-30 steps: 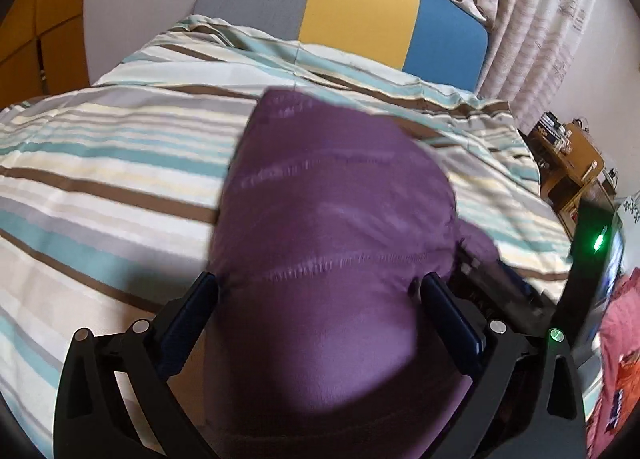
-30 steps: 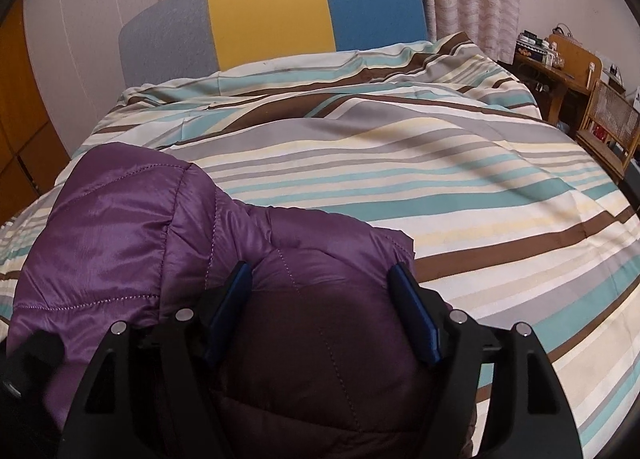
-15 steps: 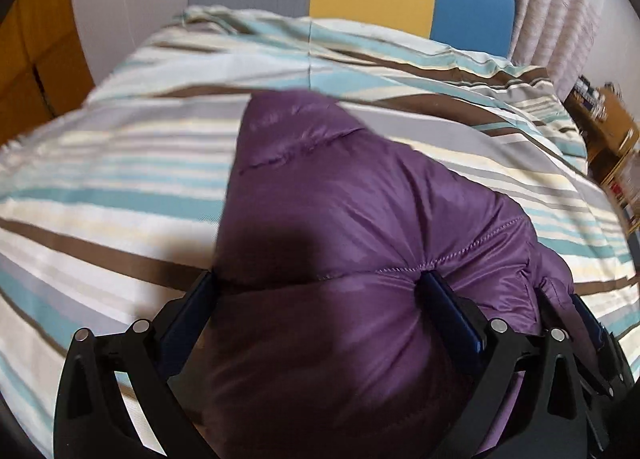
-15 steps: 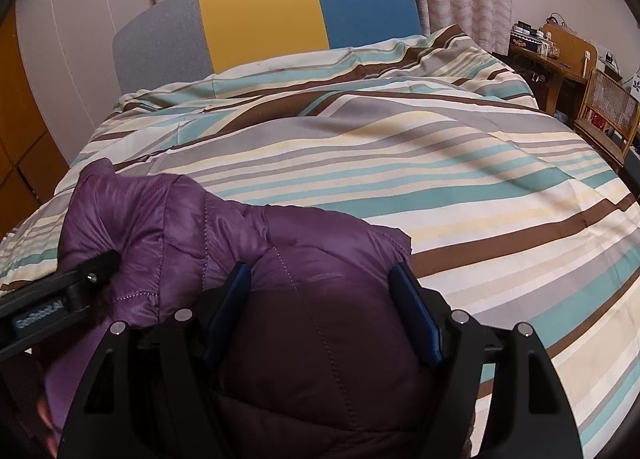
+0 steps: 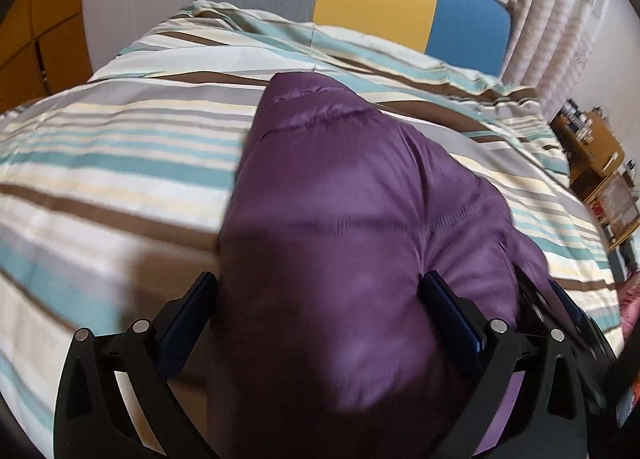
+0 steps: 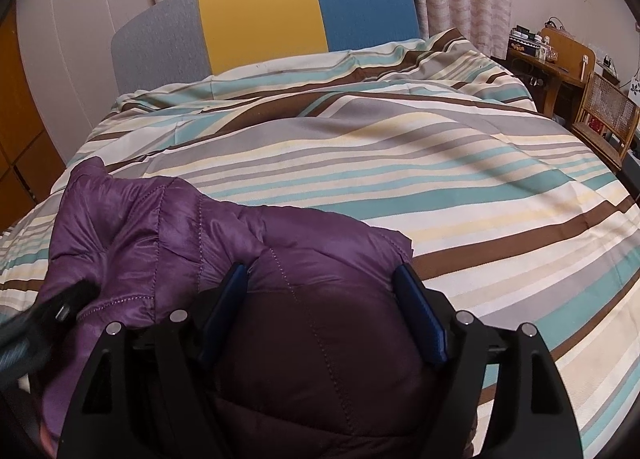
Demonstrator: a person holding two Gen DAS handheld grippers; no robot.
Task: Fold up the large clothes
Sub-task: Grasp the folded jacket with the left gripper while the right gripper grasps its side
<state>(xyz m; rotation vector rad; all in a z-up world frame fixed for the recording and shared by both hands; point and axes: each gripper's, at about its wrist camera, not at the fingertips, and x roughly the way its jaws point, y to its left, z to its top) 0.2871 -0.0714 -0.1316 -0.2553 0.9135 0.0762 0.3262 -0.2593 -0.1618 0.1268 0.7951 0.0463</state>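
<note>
Since the earlier frame, the jacket [image 5: 352, 243] is bulging lower between the left gripper [image 5: 320, 307], seemingly pinched. Right gripper [image 6: 320, 303] jaws have just been widening, pads pressing padded fabric, lower centre, on the bed [image 6: 440, 163].

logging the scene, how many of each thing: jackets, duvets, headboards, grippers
purple jacket: 1
striped duvet: 1
three-colour headboard: 1
grippers: 2, left gripper and right gripper, jaws either side of the jacket
total: 5

Purple jacket [image 5: 340, 219] motion-blurred, cut by bottom edge; desk clutter [image 6: 532, 45] illegible.
</note>
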